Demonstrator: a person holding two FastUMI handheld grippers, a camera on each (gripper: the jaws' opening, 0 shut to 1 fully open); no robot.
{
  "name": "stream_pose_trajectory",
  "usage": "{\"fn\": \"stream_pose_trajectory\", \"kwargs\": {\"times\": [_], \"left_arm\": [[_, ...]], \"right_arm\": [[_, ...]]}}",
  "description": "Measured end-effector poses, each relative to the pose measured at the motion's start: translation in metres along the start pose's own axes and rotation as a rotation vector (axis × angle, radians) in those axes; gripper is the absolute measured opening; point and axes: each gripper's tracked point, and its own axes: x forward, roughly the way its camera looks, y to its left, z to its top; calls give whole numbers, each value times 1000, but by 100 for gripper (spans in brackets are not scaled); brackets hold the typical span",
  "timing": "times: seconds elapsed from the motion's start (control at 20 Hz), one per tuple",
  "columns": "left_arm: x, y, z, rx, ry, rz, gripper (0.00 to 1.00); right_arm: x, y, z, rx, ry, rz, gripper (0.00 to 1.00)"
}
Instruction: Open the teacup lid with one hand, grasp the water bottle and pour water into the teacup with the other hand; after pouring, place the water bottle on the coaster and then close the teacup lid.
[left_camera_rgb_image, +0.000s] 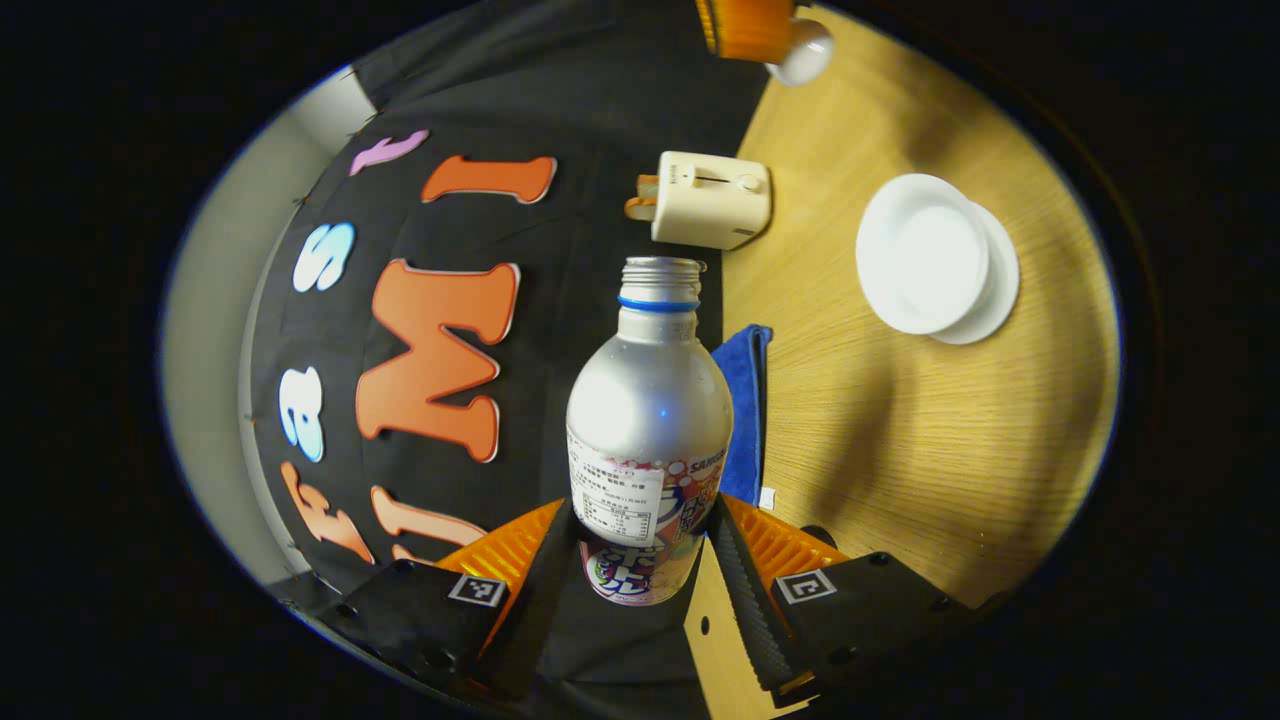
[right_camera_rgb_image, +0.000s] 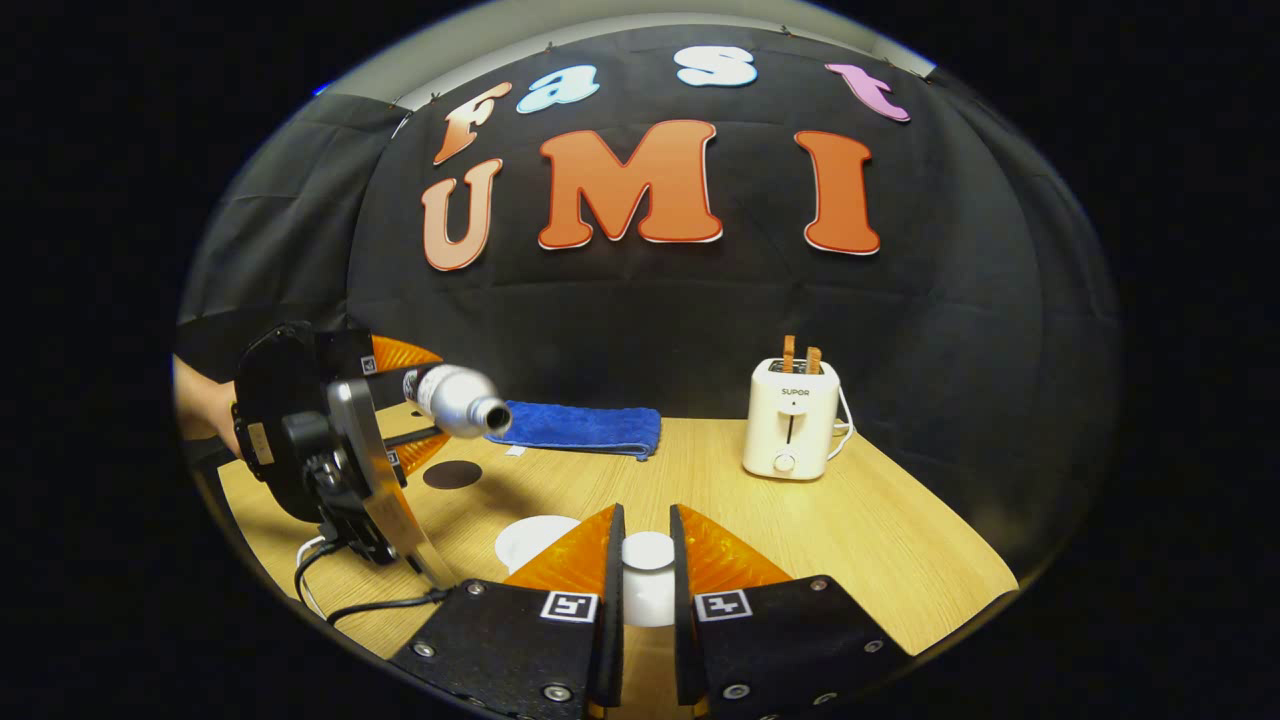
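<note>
At left of the right gripper view, the left gripper (right_camera_rgb_image: 420, 415) fingers clamp the tilted, uncapped water bottle (left_camera_rgb_image: 648, 420); lower centre, the right gripper (right_camera_rgb_image: 646, 565) fingers pinch the teacup lid (right_camera_rgb_image: 648, 551). Misaligned over the teacup (left_camera_rgb_image: 922, 252), water could splash the tabletop (right_camera_rgb_image: 800, 520).

Wooden table (right_camera_rgb_image: 880, 540), toaster (right_camera_rgb_image: 792, 418), blue cloth (right_camera_rgb_image: 585, 428), dark coaster (right_camera_rgb_image: 452, 474), white teacup (left_camera_rgb_image: 925, 255)
</note>
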Motion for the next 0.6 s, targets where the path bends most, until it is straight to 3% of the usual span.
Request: {"fn": "stream_pose_trajectory", "kwargs": {"times": [0.35, 0.6], "left_arm": [[9, 30, -54, -458, 71, 138, 82], [29, 31, -78, -736, 134, 122, 82]], "right_arm": [[38, 44, -14, -27, 29, 65, 21], [56, 64, -12, -16, 12, 90, 21]]}}
